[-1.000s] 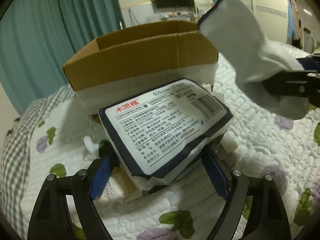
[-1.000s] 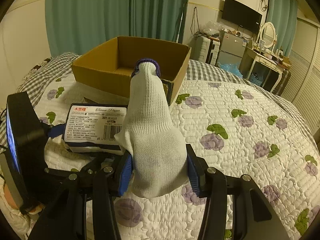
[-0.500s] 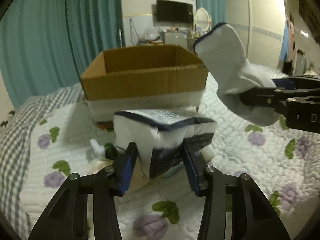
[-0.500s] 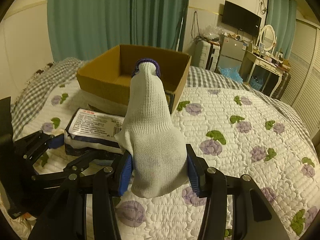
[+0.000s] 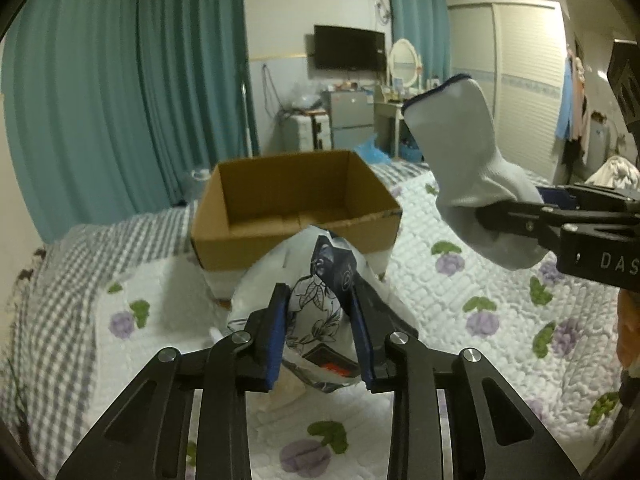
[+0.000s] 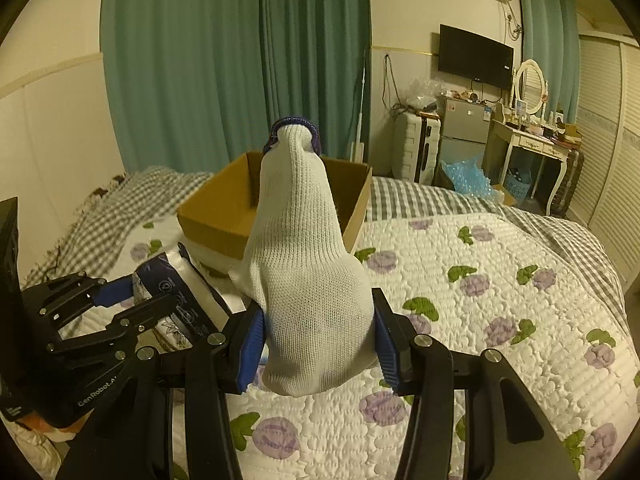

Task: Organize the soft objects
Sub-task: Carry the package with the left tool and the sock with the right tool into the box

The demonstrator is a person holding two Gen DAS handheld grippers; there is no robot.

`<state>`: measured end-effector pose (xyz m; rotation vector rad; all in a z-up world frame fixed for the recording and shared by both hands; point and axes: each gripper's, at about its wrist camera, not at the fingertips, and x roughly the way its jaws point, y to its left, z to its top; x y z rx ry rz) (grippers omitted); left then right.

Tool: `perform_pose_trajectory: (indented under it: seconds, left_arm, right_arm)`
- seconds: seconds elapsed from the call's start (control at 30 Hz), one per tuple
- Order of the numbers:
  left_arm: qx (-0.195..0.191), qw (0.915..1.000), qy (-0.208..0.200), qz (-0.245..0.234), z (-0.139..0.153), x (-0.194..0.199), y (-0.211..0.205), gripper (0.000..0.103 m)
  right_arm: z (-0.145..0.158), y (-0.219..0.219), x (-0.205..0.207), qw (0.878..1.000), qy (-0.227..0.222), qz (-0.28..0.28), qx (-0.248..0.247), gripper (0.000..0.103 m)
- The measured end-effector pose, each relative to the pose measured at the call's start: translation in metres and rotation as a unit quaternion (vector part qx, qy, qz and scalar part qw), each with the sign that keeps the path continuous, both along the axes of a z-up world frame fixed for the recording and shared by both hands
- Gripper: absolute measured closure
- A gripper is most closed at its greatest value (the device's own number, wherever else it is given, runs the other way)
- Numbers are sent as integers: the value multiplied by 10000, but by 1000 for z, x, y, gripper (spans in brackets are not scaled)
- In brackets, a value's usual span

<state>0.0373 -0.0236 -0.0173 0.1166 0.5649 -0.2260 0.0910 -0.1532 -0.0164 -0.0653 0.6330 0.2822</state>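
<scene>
- My left gripper point(image 5: 318, 334) pinched the tissue pack point(image 5: 326, 280), lifted just before the box point(image 5: 296, 208); my right gripper point(image 6: 318, 346) clamped the sock point(image 6: 304, 272) nearby.
- Risk, I judged: the slick wrapper could slip and drop short of the box.
- Readable: "DAS" and "GenRobot" on the grippers.

White letters "DAS", cut off by the frame edge, stood on the black body of the right gripper point(image 5: 520, 216). "GenRobot.A", partly hidden, ran along the left gripper point(image 6: 152, 300) arm. Tissue pack point(image 5: 324, 300) print was too small to read.
</scene>
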Motion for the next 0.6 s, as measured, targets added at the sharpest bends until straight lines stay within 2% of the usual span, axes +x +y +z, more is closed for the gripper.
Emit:
perform_pose_trajectory:
  seconds: [0.17,0.33,0.47,0.6]
  left_arm:
    - [-6,9994,-339,7,44,11,-3,74]
    - [81,9982,-596,38,82,42,-7,74]
    - [205,9981,-579,70,88,84,-10,74]
    - [474,9980,-410,89,68,126,-16,73]
  right_arm:
    - [24,-1,7,9997,-215,87,6,55]
    - [63,11,39,9982,-525,236,-147,55]
    - [81,22,81,9972,-619,282,-326,55]
    - [68,28,123,9983,-412,299,-268,55]
